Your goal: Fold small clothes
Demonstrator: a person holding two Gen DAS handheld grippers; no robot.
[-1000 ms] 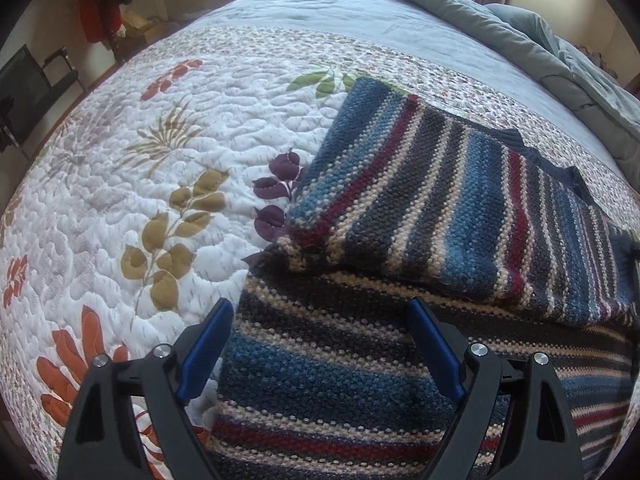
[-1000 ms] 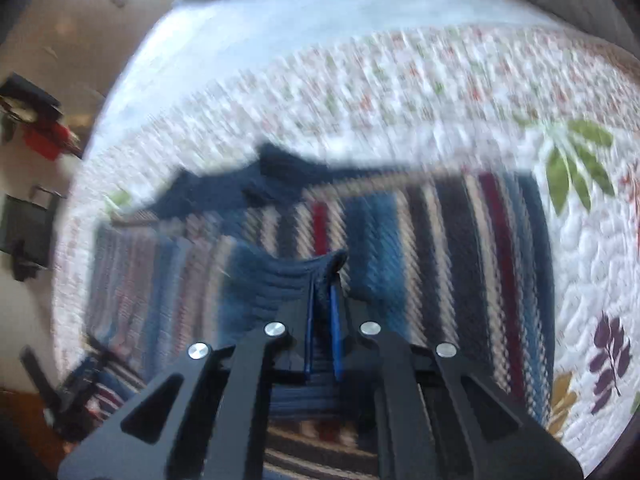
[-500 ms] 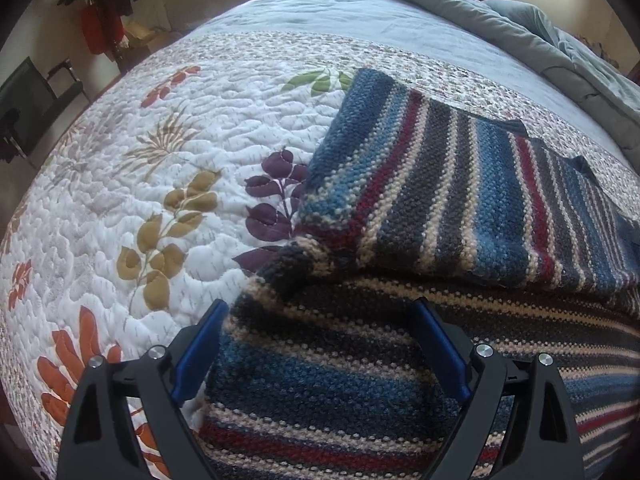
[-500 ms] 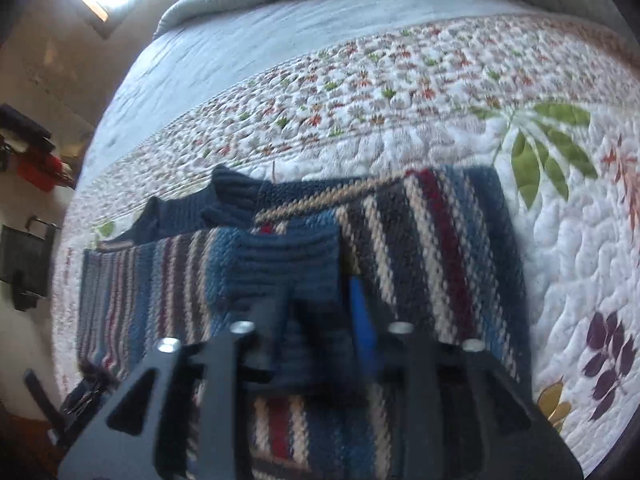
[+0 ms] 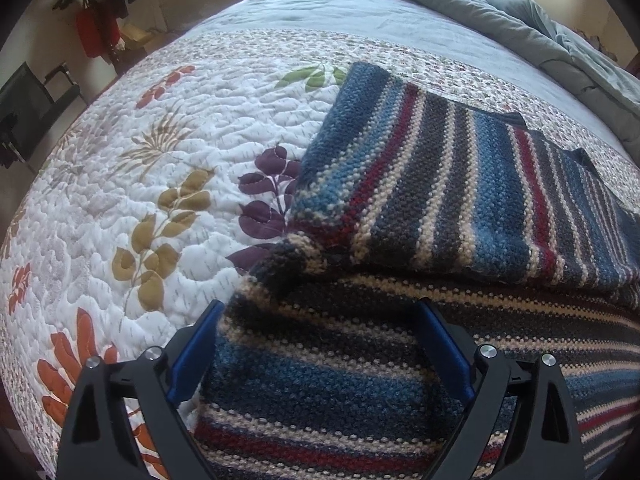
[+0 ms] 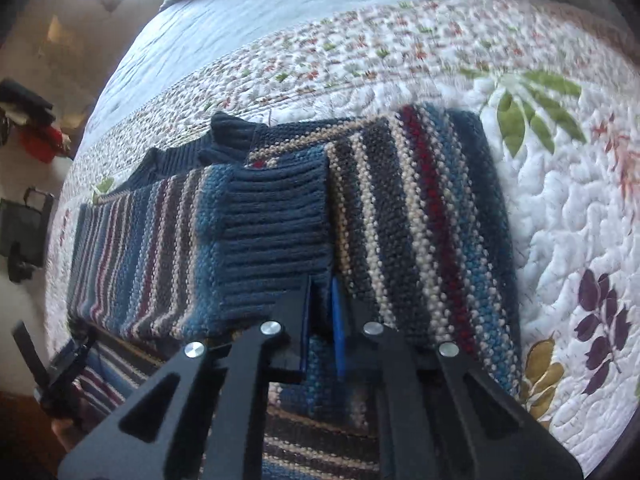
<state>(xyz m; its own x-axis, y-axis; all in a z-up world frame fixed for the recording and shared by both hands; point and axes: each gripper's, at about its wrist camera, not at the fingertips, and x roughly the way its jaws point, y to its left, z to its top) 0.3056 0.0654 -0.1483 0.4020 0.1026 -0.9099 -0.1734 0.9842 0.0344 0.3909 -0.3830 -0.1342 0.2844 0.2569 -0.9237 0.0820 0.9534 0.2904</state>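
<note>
Left wrist view. Far left edge: dark chair [image 5: 28, 108] and red garment [image 5: 94, 32] hanging against the wall, upper left of the frame. Quilted bedspread [image 5: 120, 168] fills the left half, white with rust, ochre and purple leaf prints. Left gripper [image 5: 320, 344] at lower centre, jaws spread wide, blue pads well apart, nothing between them gripped; the striped knit sweater [image 5: 460, 200] lies under and ahead of it. Sweater occupies centre to right: lower body with stripes running across the frame, a folded-over panel on top with stripes running up and away. Grey-blue duvet [image 5: 540, 28] bunched in the upper right.

Right wrist view, somewhat blurred. Left edge: dark objects and something red against the wall, too soft to identify. Striped sweater [image 6: 420, 220] spans left to centre-right of the frame. Ribbed navy cuff [image 6: 276, 232] of a sleeve lies folded onto the sweater body at centre. Right gripper [image 6: 322, 320] at lower centre, jaws nearly together, a narrow gap with the near edge of the cuff caught between the blue pads. Right of the sweater: bedspread [image 6: 560, 208] with green leaf print upper right, purple and ochre leaves lower right.
</note>
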